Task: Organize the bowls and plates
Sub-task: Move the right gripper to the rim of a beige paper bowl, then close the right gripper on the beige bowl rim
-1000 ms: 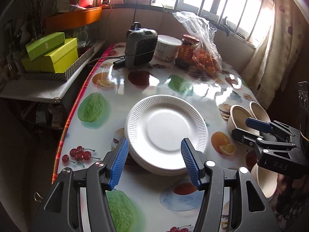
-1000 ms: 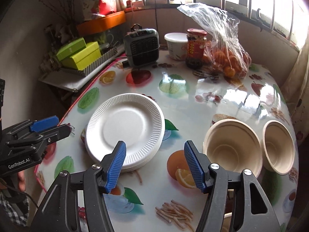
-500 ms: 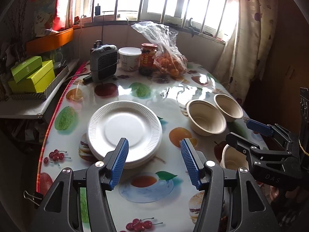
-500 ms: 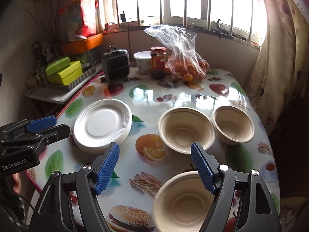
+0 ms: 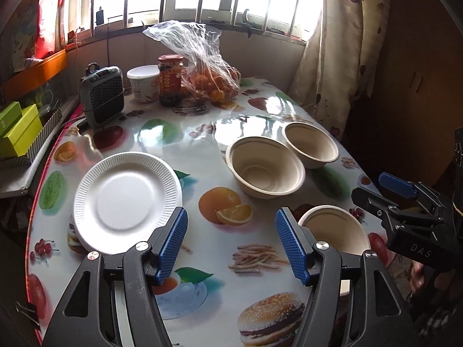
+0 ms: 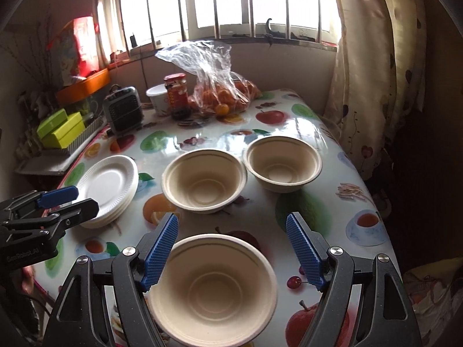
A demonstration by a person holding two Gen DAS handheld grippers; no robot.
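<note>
Hovering above the surface, both grippers empty. Left gripper fingers apart, nothing between them; they have just been opening wider. Its view: fingers over the printed cloth between the white paper plate stack on the left and the near bowl on the right, touching neither. Right gripper fingers also spread, having opened further within the last second and now about steady; the near bowl sits below and between them in its view, pads not pressing on it, left pad overlapping the rim in the picture only.

Three tan bowls, all upright and empty: near bowl close to the front edge, middle bowl behind it, far bowl to the right of the middle one, rims just beside each other, contact hard to tell. Plate stack at the left side of the surface, well apart from the bowls.

At the back: small grey fan heater, white tub, red-lidded jar, plastic bag of oranges. Green boxes on a side shelf at left. Curtain at right by the barred window.
</note>
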